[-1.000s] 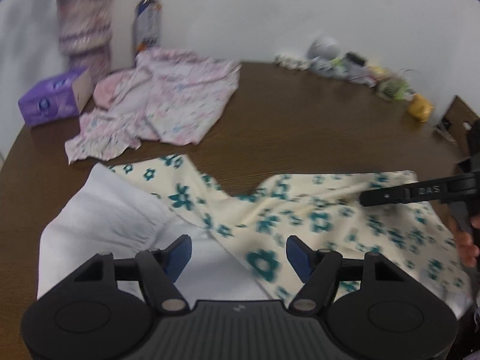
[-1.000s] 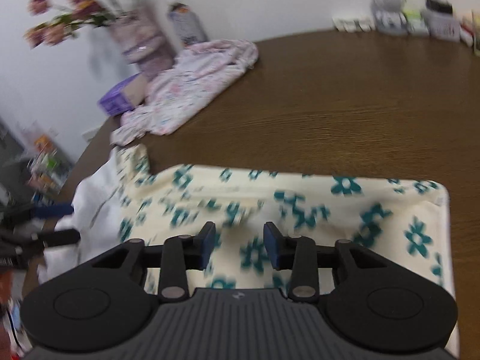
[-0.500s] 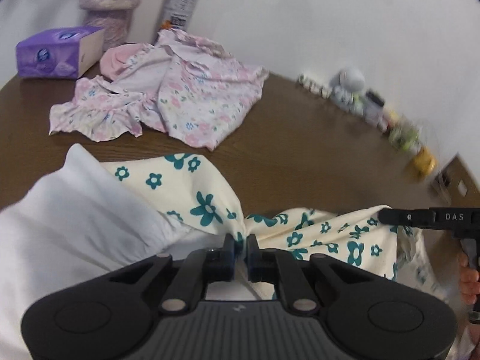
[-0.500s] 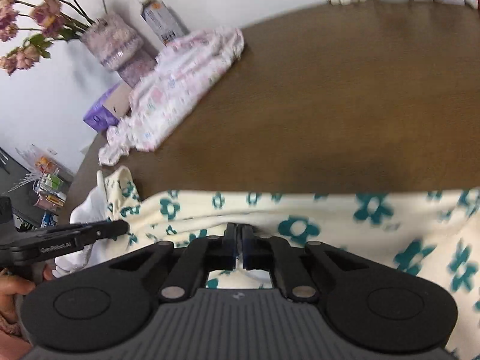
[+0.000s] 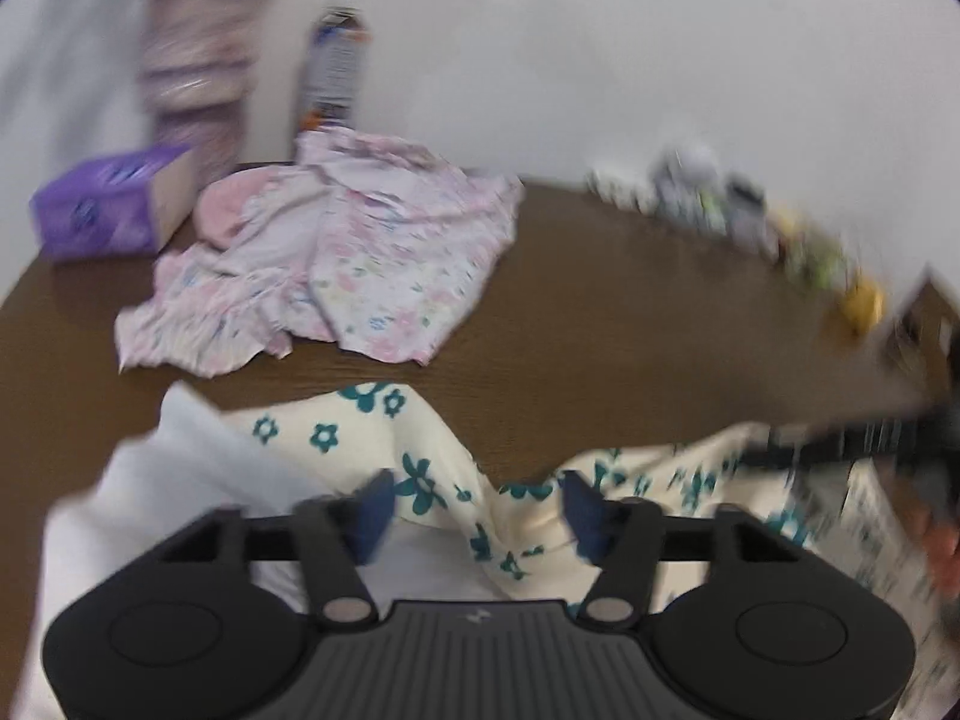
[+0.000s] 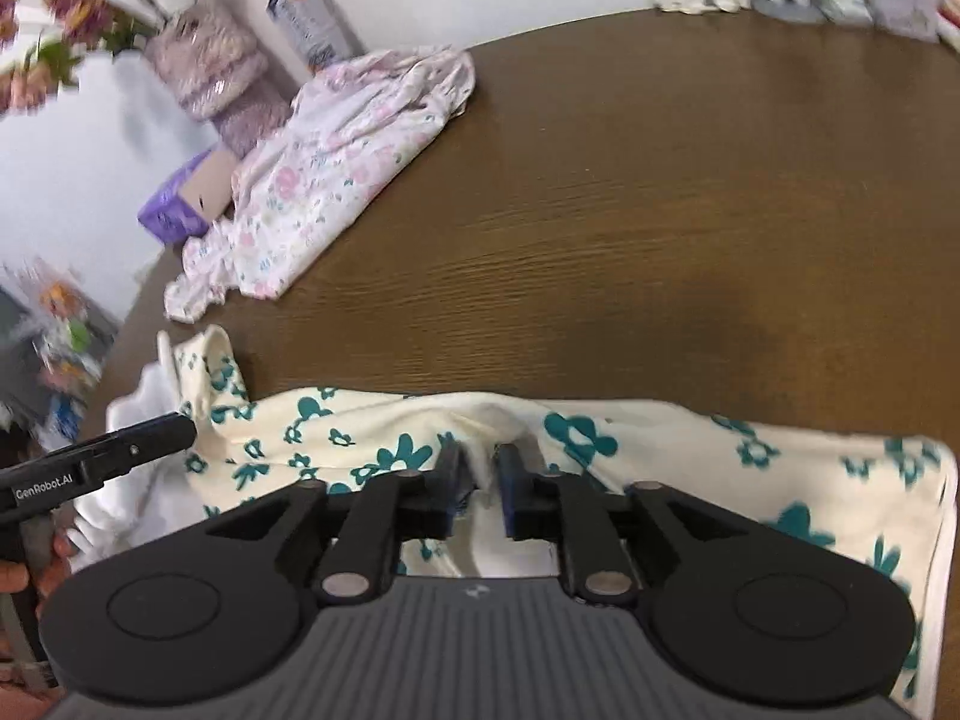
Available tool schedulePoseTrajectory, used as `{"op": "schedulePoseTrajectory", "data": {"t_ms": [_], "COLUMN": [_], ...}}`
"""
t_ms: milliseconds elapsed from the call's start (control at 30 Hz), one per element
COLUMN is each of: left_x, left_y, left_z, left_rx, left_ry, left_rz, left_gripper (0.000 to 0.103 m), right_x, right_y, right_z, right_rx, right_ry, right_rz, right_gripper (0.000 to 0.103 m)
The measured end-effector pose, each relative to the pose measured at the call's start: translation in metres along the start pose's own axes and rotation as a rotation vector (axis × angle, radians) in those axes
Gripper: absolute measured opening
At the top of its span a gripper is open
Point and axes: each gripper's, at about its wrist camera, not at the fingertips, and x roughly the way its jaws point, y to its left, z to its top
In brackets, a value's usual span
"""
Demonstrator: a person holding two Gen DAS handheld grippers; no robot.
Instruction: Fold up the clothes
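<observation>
Cloth (image 5: 432, 468) in cream cotton, printed with teal flowers and backed by a plain white layer, lies rumpled along the near edge of the table (image 6: 660, 192), pulled into soft ridges and a peak at its middle. The table is dark brown wood with a visible grain and a curved far edge.

The left gripper (image 5: 477, 507) stands with its blue-padded jaws wide apart, having just been opening, a ridge of the cloth rising between them but not pinched. The right gripper (image 6: 480, 474) has its jaws only slightly parted, also just opening; a thin white fold stands in the narrow gap, and whether the pads still press on it I cannot tell.

Near the far left edge lies a crumpled pink floral garment (image 5: 360, 264), thin and frilled, beside a purple tissue box (image 5: 108, 210), a carton (image 5: 336, 66) and a mauve wrapped vase (image 6: 216, 72).

The right view shows the cloth's squared right corner, the flowers (image 6: 54, 18) in the vase and the other gripper's black finger at the cloth's left end. The left view, much blurred, shows the white layer spread at the left and small clutter (image 5: 750, 216) along the far right edge.
</observation>
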Motion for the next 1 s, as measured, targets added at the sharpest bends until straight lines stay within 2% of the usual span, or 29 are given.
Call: {"op": "schedulePoseTrajectory", "data": {"t_ms": [67,100,133,200,267,333,433,533,600,867,1000], "left_x": [0.014,0.022,0.031,0.036,0.031,0.024,0.023,0.023,0.022,0.022,0.02], "left_y": [-0.004,-0.002,0.0,0.007,0.02,0.03,0.043,0.044,0.045,0.045,0.048], "left_z": [0.006,0.007,0.009,0.01,0.008,0.005,-0.003,-0.008,-0.01,-0.016,-0.018], "left_rx": [0.022,0.013,0.005,-0.02,-0.113,-0.193,-0.294,-0.294,-0.296,-0.311,-0.339], "left_ry": [0.031,0.046,0.06,0.036,0.005,-0.035,-0.054,-0.063,-0.069,-0.099,-0.104], "left_rz": [0.023,0.028,0.031,0.014,-0.004,0.022,0.011,0.029,0.042,0.083,0.089], "left_gripper": [0.064,0.057,0.026,0.009,0.008,0.007,0.008,0.009,0.01,0.009,0.012], "right_x": [0.001,0.003,0.005,0.01,0.013,0.011,0.003,0.011,0.022,0.012,0.014], "right_y": [-0.005,-0.007,-0.009,-0.009,-0.008,-0.008,-0.009,-0.008,-0.01,-0.01,-0.006], "right_z": [-0.001,0.0,0.002,0.003,0.002,0.001,0.007,0.012,0.013,0.016,0.024], "right_rx": [0.043,0.063,0.083,0.096,0.081,0.064,0.033,0.002,0.002,-0.005,-0.046], "right_ry": [-0.016,-0.021,-0.027,-0.038,-0.046,-0.061,-0.104,-0.1,-0.067,-0.112,-0.132], "right_rz": [0.014,0.017,0.02,0.018,0.022,0.029,0.016,0.004,0.004,0.028,-0.028], "right_gripper": [0.025,0.027,0.027,0.026,0.002,0.002,0.002,0.003,0.003,0.003,0.001]}}
